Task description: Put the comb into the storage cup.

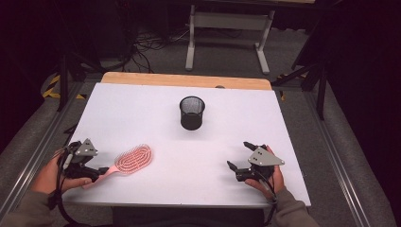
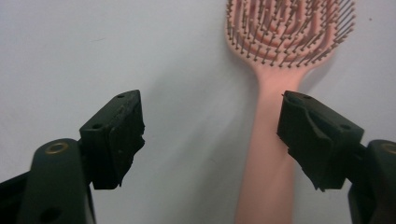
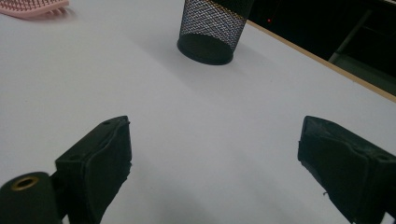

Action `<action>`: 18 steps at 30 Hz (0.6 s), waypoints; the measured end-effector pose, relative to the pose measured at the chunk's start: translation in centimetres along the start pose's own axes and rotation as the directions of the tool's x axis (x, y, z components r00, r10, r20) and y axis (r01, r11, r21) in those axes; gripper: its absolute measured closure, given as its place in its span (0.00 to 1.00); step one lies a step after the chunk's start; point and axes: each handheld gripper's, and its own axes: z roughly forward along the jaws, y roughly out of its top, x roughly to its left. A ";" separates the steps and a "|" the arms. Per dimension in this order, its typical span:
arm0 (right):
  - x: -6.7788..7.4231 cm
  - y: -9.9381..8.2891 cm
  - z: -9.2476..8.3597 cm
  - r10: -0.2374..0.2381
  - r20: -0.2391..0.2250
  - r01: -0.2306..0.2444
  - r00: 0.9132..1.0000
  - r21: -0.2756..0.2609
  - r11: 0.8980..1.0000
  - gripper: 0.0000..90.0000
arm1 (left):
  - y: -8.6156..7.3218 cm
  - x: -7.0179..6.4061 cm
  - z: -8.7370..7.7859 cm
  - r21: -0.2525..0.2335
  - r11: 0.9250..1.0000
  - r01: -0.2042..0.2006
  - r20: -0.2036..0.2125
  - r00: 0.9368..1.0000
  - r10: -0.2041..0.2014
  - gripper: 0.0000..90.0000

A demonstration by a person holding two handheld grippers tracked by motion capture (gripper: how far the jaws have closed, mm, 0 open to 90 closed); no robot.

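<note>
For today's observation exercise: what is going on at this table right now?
A person sits at a white table with a two-jaw gripper in each hand. The left gripper is open around the handle of a pink hairbrush that lies flat on the table; its pads do not press on the handle. The right gripper is open with nothing between its jaws, resting near the table's right side. A black mesh cup stands upright farther back, apart from both.

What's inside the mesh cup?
Nothing visible in the black mesh cup: the high view shows only a dark interior behind its rim. The bottom is too dark to tell. The pink hairbrush lies on the table.
</note>
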 end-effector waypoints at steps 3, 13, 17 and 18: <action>0.1 0.0 0.1 -0.003 -0.005 0.003 1.000 0.002 1.000 0.12 | 0.5 -0.4 0.6 0.051 0.998 -0.035 0.043 0.999 0.033 0.19; 0.1 0.0 0.1 0.002 -0.013 -0.002 1.000 0.006 1.000 0.11 | 1.8 -0.6 2.8 0.168 0.985 -0.042 0.117 0.993 0.023 0.13; 0.1 0.0 0.1 -0.004 -0.014 0.004 1.000 0.007 1.000 0.11 | 2.4 -0.6 3.5 0.196 0.979 -0.063 0.133 0.990 0.038 0.14; 0.1 0.0 0.2 -0.003 -0.014 0.003 1.000 0.007 1.000 0.11 | 2.5 -0.6 3.6 0.197 0.978 -0.062 0.134 0.990 0.036 0.13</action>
